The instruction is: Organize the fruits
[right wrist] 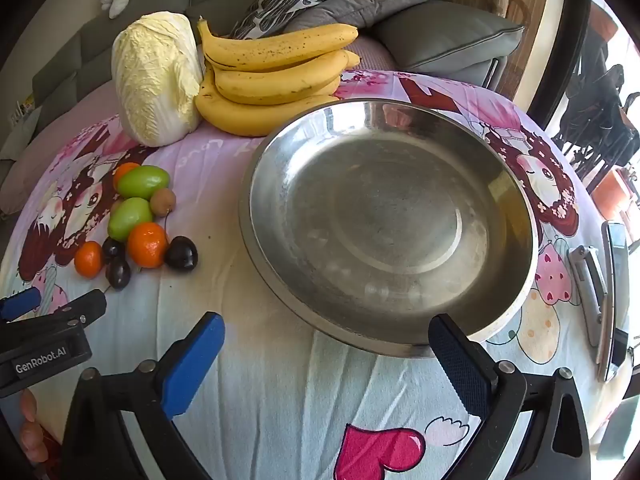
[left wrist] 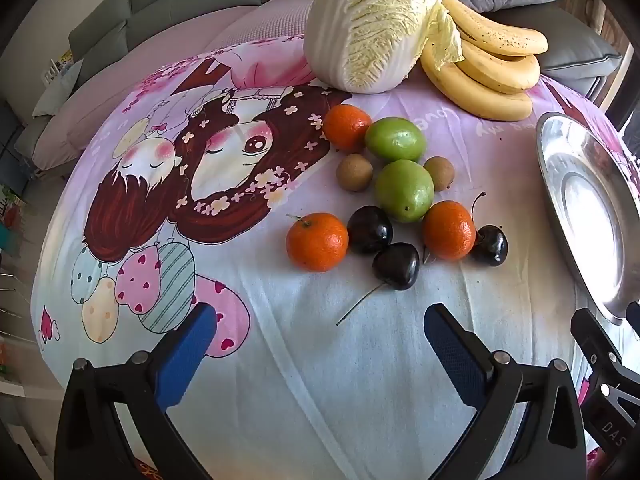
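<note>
Two grippers, both wide open, nothing held.
We see the left gripper [left wrist: 320,344] near the small fruit pile [left wrist: 396,200], the right gripper [right wrist: 326,354] near the steel bowl [right wrist: 280,280].

Fruit cluster [left wrist: 396,196] left of bowl [right wrist: 516,184]; bananas [right wrist: 276,76] behind.

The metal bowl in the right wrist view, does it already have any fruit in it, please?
No, the metal bowl shows only its bare shiny bottom, and the small fruits lie on the cloth beside it.

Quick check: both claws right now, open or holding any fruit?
Left claw: open, holding nothing.
Right claw: open, holding nothing.
</note>
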The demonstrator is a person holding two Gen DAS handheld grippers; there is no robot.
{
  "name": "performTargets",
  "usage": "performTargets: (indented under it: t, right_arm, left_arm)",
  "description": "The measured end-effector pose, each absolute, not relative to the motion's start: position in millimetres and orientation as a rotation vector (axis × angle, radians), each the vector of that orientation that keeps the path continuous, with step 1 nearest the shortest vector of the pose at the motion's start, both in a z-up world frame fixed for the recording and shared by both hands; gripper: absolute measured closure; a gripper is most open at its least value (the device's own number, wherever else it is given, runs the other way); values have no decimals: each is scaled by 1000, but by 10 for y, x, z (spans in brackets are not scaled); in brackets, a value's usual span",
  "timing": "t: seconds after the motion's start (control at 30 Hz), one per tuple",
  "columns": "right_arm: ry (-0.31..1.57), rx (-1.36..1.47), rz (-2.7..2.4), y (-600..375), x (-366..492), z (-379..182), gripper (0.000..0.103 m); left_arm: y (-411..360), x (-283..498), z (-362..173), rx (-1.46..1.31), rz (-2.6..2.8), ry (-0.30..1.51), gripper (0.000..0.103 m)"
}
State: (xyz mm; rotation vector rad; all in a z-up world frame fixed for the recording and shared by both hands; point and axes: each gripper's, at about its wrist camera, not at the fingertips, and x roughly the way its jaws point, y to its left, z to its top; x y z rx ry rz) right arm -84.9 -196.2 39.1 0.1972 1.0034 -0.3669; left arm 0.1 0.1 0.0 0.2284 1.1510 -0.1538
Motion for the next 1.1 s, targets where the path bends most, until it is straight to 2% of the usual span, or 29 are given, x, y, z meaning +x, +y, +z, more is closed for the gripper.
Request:
performTargets:
  t: [1.1]
  right_arm:
    - [1005, 192, -367, -1959, -847, 391, 0]
  left_arm:
    - [-9, 14, -24, 215, -151, 1161, 0]
